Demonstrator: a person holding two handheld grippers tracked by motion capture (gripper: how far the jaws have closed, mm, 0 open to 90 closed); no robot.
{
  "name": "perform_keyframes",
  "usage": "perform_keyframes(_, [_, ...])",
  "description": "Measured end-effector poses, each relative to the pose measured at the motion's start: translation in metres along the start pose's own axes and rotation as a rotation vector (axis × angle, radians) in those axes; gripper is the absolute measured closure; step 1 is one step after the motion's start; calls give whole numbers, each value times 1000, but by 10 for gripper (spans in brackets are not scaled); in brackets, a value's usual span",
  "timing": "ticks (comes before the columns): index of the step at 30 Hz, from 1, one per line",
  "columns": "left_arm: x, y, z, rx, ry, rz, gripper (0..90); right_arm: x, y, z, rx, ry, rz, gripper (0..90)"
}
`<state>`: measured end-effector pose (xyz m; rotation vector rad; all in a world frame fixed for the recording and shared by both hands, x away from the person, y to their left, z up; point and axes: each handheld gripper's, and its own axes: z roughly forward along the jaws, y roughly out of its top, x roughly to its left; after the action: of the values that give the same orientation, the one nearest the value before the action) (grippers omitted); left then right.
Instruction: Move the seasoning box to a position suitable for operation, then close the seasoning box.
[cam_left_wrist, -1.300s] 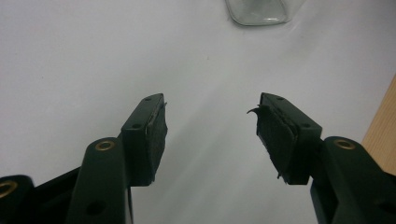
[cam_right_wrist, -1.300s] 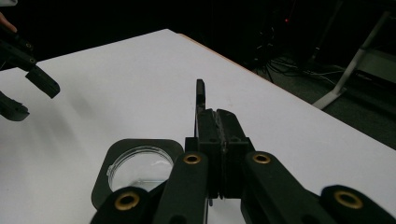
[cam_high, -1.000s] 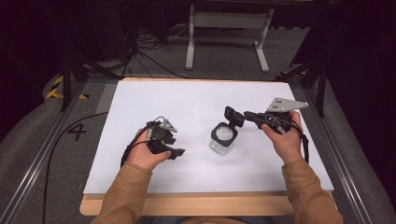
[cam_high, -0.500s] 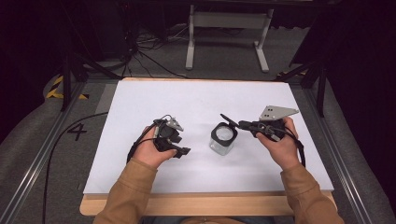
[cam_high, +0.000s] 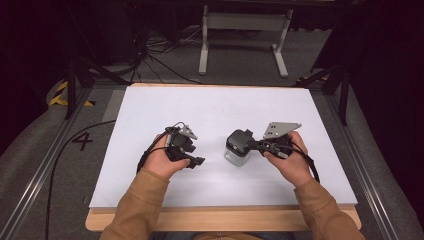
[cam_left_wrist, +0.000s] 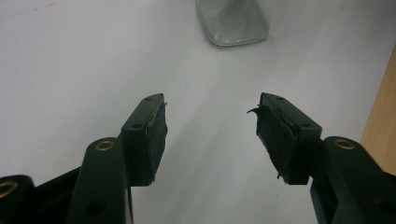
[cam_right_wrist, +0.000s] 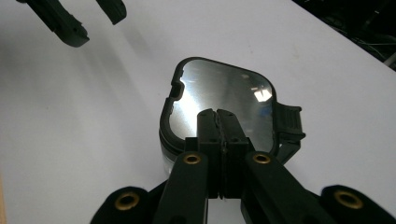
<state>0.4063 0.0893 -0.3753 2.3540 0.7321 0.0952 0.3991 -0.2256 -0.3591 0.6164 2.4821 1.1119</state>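
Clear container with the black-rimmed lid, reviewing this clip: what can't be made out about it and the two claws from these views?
- High view: the container is small; the right claw covers its top, so contents are unreadable.
- Right claw view: the shut claw hides the lid's near edge; whether its tips touch the lid cannot be told; glare hides the inside.
- Left claw view: the frame's top edge cuts the container off; the open left claw holds nothing.

Right gripper (cam_right_wrist: 218, 116), black jaws pressed together, above the shiny black-rimmed lid (cam_right_wrist: 219, 100) of a clear container on a white table (cam_right_wrist: 93, 116).
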Motion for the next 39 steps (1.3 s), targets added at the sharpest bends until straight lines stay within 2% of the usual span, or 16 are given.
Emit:
perform_keyframes(5, [0, 0, 0, -2, 0, 0, 433, 1, -1, 3, -2, 18, 10, 900])
perform_keyframes(9, [0, 0, -1, -7, 7, 1, 433, 1, 0, 0, -10, -1, 9, 900])
perform_keyframes(11, [1, 0, -3, -4, 2, -7, 433, 0, 0, -5, -26, -13, 14, 900])
perform_keyframes(16, [4, 1, -9, -63, 23, -14, 457, -10, -3, -26, -73, -57, 53, 900])
perform_keyframes(19, [7, 3, -14, -105, 15, -38, 526, -18, -9, -38, -85, -85, 74, 900])
perform_keyframes(22, [10, 4, -17, -146, 26, -52, 549, -25, -19, -50, -84, -115, 103, 900])
perform_keyframes(28, [20, 4, -20, -192, 44, -96, 616, -35, -33, -67, -86, -147, 165, 900])
perform_keyframes(31, [24, 7, -16, -194, 55, -79, 706, -37, -40, -73, -78, -159, 189, 899])
perform_keyframes(33, [25, 8, -14, -202, 42, -86, 748, -38, -44, -76, -73, -168, 199, 899])
perform_keyframes(34, [27, 12, -8, -202, 17, -82, 778, -38, -48, -78, -70, -174, 208, 899])
perform_keyframes(36, [28, 14, -6, -183, 13, -85, 820, -37, -50, -80, -67, -174, 215, 898])
perform_keyframes(39, [28, 17, 1, -183, 6, -129, 857, -36, -59, -85, -53, -188, 235, 898])
